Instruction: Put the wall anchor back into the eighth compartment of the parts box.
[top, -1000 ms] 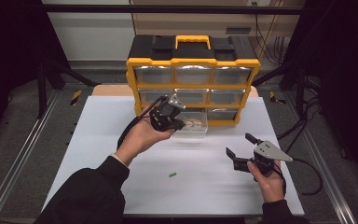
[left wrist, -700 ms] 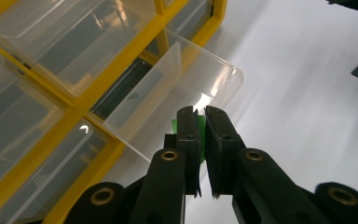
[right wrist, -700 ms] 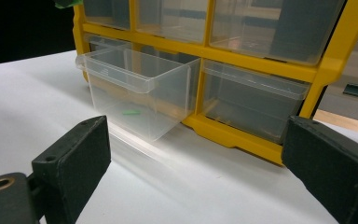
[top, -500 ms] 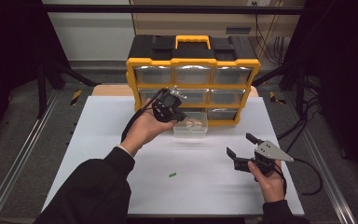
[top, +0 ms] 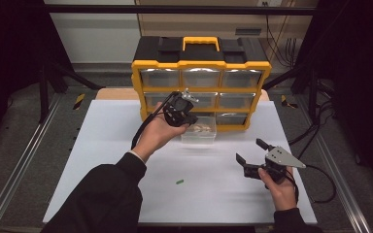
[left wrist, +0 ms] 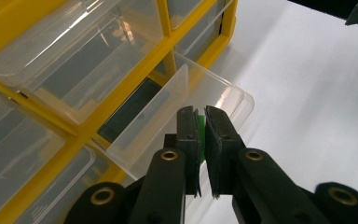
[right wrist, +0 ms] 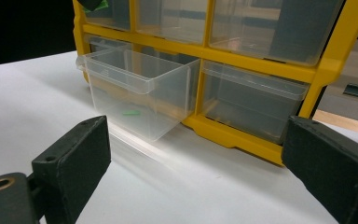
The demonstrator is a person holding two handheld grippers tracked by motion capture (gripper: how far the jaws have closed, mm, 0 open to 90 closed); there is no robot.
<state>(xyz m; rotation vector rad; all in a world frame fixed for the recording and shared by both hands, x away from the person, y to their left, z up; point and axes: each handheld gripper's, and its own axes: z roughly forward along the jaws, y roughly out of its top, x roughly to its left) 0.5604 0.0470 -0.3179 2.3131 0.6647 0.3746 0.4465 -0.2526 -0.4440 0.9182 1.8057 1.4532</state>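
Right tool (top: 251, 151), jaws wide apart, idle on the white counter (top: 102, 145). Beyond it, left tool (left wrist: 202, 122) clamped on a small green plastic piece (left wrist: 202, 126), poised above the pulled-out clear plastic drawer (left wrist: 186, 100) of the yellow organiser (top: 201, 65). Step: depositing. Next: jaws parted directly over the drawer.

Black long sleeve (top: 102, 194), black hand-held gripper (top: 254, 155) with grey three-cornered plate (top: 281, 157), brass-coloured rivets (left wrist: 169, 155), trailing black cable (top: 320, 187)
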